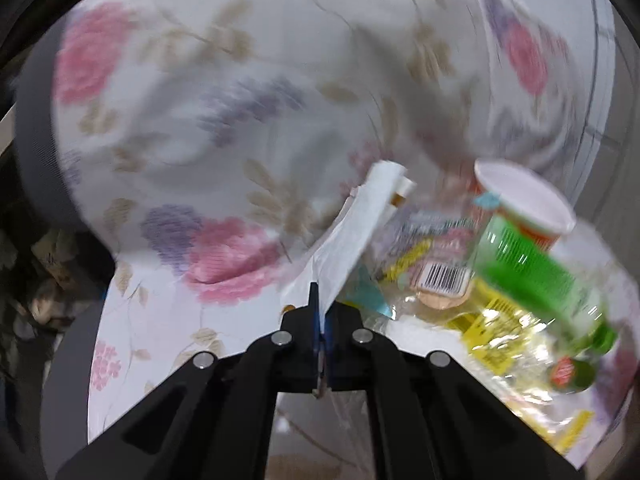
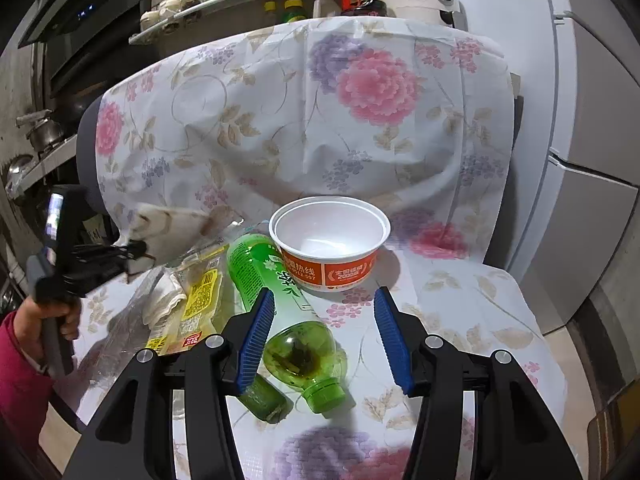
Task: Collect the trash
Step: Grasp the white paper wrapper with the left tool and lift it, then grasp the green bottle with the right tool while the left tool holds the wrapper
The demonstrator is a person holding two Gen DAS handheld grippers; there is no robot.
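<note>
The green plastic bottle lay on the floral cloth, long axis slanting cap-toward me, between my spread right gripper; my left gripper was clamped on white crumpled paper.

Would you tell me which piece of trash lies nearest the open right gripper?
The green bottle, lying on its side between the right gripper's fingers; the noodle cup and yellow wrapper sit farther off.

Right half of the tabletop is wide open, easy to pass there. Left side's jammed: green bottle, paper bowl behind it, yellow wrappers toward the left edge. Draped backrest walls off the far edge.
</note>
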